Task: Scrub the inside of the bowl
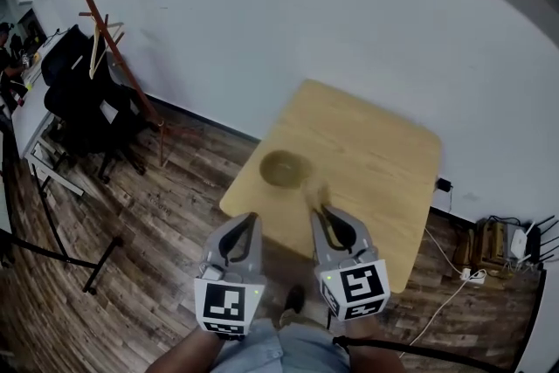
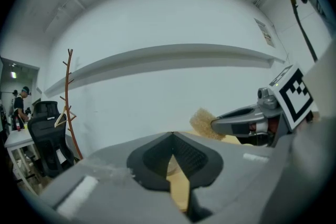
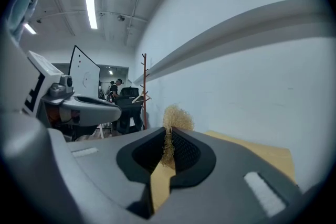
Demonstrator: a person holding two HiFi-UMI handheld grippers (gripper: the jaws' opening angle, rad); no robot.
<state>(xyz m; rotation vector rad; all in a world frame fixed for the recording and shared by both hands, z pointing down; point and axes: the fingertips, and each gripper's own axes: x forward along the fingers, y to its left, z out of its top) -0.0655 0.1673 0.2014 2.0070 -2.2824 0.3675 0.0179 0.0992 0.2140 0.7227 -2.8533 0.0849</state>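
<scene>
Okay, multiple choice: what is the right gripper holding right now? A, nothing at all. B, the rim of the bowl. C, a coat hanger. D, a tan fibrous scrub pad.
D: the right gripper has its jaws closed on the tan fibrous scrub pad, while the bowl sits apart from it on the table.

Your left gripper (image 2: 172, 135): jaw tips meet, nothing between them. Sliver of wooden counter (image 2: 179, 186) shows through gap below tips. Your right gripper (image 2: 214, 124) reaches in from right, roughly level, jaws closed on tan fibrous scrub pad (image 2: 201, 122) that sticks out past its tip. Marker cube (image 2: 293, 96) sits at its rear. White wall (image 2: 157, 97) behind, long ledge (image 2: 173, 55) running across it. Far left: bare wooden coat stand (image 2: 70, 97), black office chair (image 2: 46, 136), person (image 2: 20, 107) standing beyond chair.
</scene>
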